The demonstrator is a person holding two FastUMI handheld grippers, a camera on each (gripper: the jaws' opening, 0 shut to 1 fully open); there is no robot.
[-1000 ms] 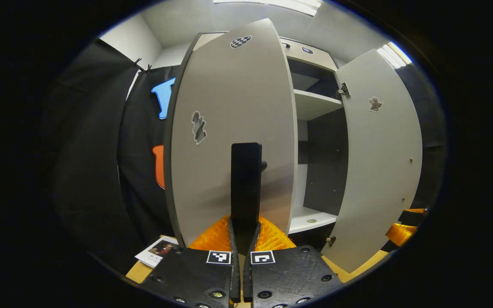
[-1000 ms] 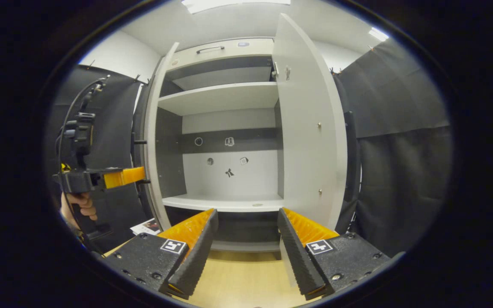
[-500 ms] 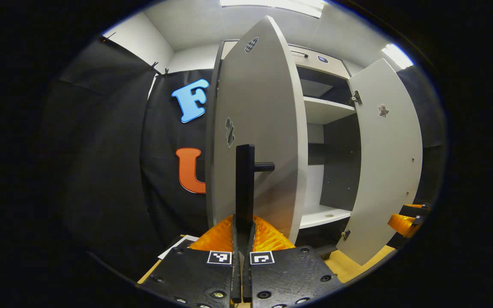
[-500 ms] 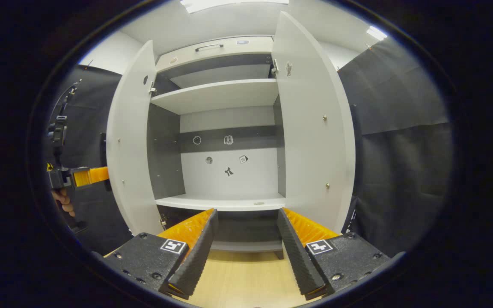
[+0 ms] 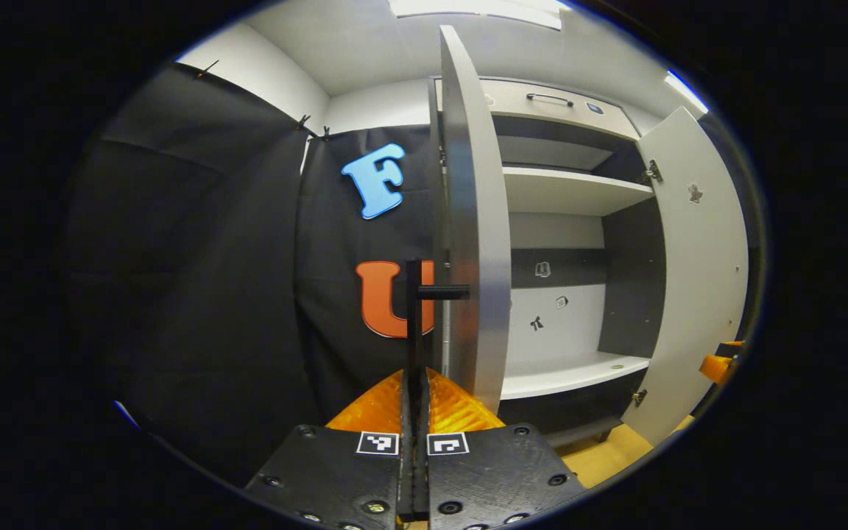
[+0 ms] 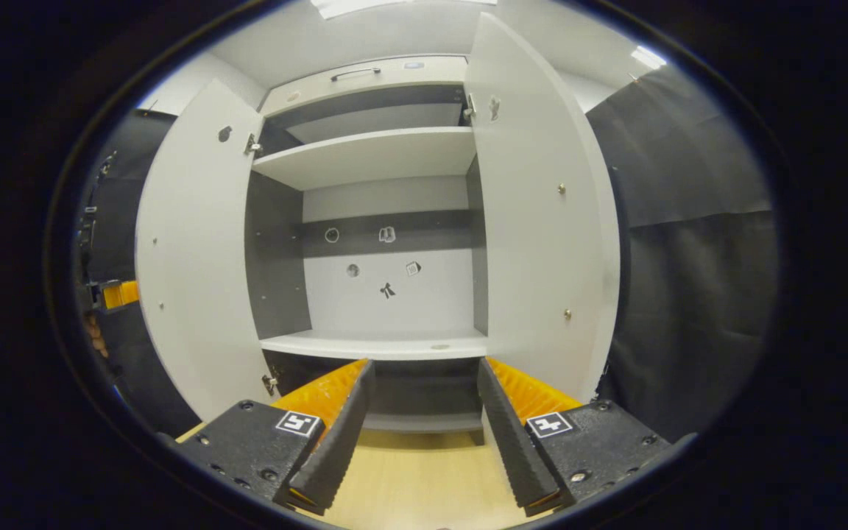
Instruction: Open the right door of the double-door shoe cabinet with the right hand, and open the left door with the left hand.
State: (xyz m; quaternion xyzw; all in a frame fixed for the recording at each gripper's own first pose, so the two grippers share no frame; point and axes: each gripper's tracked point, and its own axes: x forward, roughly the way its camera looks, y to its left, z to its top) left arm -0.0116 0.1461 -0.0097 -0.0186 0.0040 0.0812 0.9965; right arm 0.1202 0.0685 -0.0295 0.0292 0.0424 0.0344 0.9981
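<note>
Over the last second the left door (image 5: 472, 221) swings much wider: in the left gripper view it goes from showing its broad outer face to standing nearly edge-on, while in the right gripper view its inner face (image 6: 192, 250) now spreads out. The cabinet interior (image 5: 564, 294) opens up beside it. In the right gripper view the left gripper (image 6: 118, 293) slides out toward the left edge.

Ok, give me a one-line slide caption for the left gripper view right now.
Left gripper, jaws shut on the black handle of the left door, door edge-on; right door open, shelves bare.
</note>
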